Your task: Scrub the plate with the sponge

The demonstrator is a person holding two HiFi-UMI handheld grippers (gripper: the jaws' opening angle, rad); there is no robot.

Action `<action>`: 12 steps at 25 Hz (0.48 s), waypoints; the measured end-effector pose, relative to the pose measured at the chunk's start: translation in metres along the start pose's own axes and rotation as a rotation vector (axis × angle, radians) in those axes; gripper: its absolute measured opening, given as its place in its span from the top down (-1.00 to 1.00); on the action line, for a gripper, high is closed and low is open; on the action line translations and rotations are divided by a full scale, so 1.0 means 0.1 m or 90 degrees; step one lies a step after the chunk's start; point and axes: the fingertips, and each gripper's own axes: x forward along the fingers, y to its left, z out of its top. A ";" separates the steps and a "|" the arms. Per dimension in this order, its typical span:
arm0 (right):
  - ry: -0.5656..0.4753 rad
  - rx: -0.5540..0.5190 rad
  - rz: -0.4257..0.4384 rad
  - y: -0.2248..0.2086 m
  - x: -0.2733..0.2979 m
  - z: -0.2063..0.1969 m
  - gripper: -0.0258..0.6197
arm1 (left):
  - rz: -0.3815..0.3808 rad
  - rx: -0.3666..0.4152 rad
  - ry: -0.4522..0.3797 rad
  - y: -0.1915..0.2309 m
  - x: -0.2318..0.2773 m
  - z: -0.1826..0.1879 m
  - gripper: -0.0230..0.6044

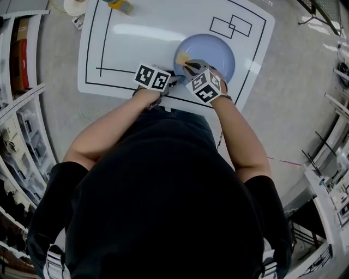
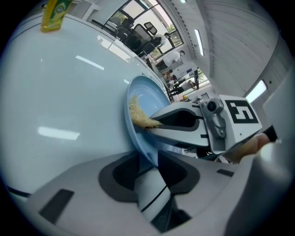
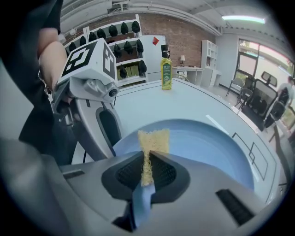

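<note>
A light blue plate lies on the white mat, right of centre. My left gripper reaches the plate's near left rim. In the left gripper view the rim of the plate runs down between the two pads of the left gripper and fills the gap. My right gripper is shut on a thin yellow sponge, which stands upright on the plate near its left side. The same sponge shows at the tip of the right gripper, pressed on the plate's inner face.
A yellow-green dish soap bottle stands at the mat's far edge and shows again behind the plate. The white mat has black outlines. Shelves line the left, and racks stand on the right.
</note>
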 end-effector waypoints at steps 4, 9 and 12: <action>0.004 -0.010 0.010 0.01 0.03 0.01 0.83 | -0.004 -0.013 -0.003 0.00 -0.01 0.00 0.53; 0.005 -0.019 0.019 -0.04 0.09 0.07 0.83 | -0.001 -0.015 -0.003 0.02 -0.02 0.01 0.55; 0.001 -0.019 0.017 -0.10 0.12 0.13 0.83 | 0.000 -0.022 -0.008 0.04 -0.04 0.02 0.56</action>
